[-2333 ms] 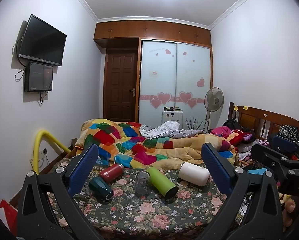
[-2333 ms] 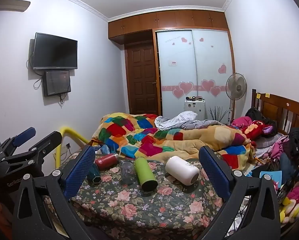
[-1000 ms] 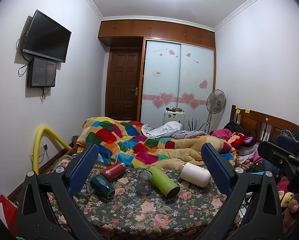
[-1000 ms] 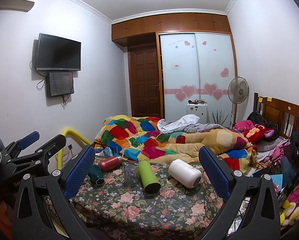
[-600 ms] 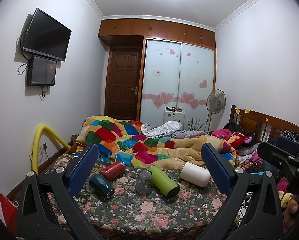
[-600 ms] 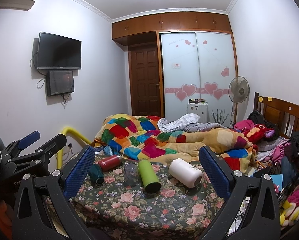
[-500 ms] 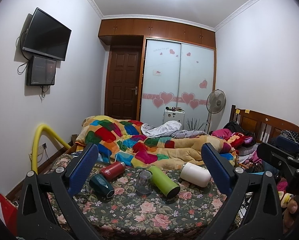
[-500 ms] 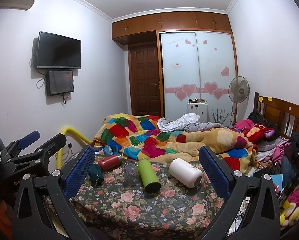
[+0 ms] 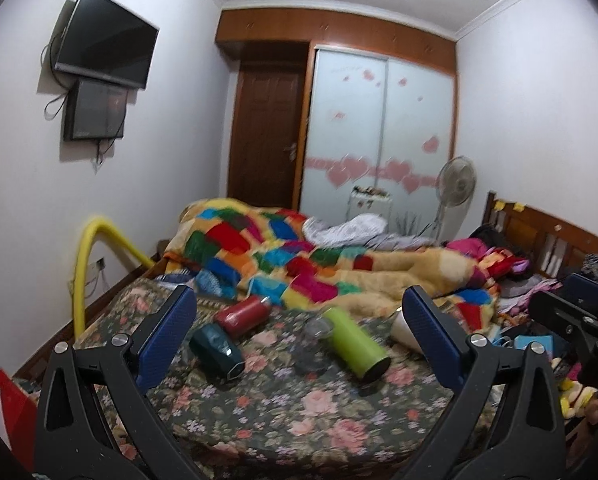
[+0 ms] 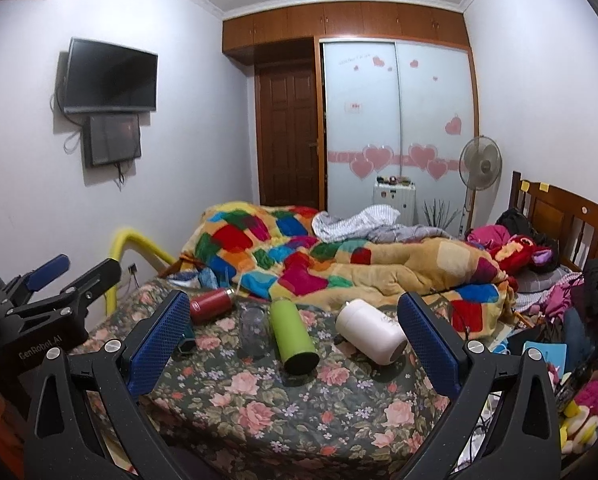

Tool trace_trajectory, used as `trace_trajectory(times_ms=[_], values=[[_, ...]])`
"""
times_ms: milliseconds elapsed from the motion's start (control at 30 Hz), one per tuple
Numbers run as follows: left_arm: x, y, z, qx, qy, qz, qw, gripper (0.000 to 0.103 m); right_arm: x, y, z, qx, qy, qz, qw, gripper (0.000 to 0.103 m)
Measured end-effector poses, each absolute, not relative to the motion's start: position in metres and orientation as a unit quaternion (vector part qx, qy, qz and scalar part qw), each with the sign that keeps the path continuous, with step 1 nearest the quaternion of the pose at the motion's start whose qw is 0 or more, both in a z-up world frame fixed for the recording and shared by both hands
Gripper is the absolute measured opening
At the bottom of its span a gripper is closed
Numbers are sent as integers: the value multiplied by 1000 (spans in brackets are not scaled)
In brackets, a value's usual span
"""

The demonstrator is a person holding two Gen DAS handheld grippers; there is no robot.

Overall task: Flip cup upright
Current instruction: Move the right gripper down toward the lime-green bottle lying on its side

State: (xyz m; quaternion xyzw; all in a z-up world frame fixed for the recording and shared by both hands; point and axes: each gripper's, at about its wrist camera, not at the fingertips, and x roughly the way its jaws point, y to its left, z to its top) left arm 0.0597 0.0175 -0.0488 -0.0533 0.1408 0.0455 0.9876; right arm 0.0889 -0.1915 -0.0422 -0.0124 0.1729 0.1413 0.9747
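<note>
Five vessels sit in a row across the near part of the bed (image 10: 299,412). From left to right: a faceted cup (image 9: 217,350) on its side, a bottle (image 10: 211,305) lying just behind it, a glass (image 10: 253,332) standing mouth-down, a tall flask (image 10: 293,340) lying with its base toward me, and a wide tumbler (image 10: 371,336) on its side. A rumpled quilt (image 10: 339,264) is heaped behind them, the headboard (image 10: 567,216) to the right

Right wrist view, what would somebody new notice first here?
Probably the green bottle lying on its side mid-bed on the floral bedspread, with a white bottle toppled to its right and a red bottle to its left. Behind them is a bright patchwork quilt.
</note>
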Motion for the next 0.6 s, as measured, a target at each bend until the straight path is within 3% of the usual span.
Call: trace_trajectory(times_ms=[500, 600], values=[[148, 53, -146, -66, 286, 77, 953, 103, 262, -149, -155, -88, 394, 171, 899, 103], [160, 52, -154, -63, 296, 76, 950, 103, 292, -138, -178, -96, 436, 187, 875, 98]])
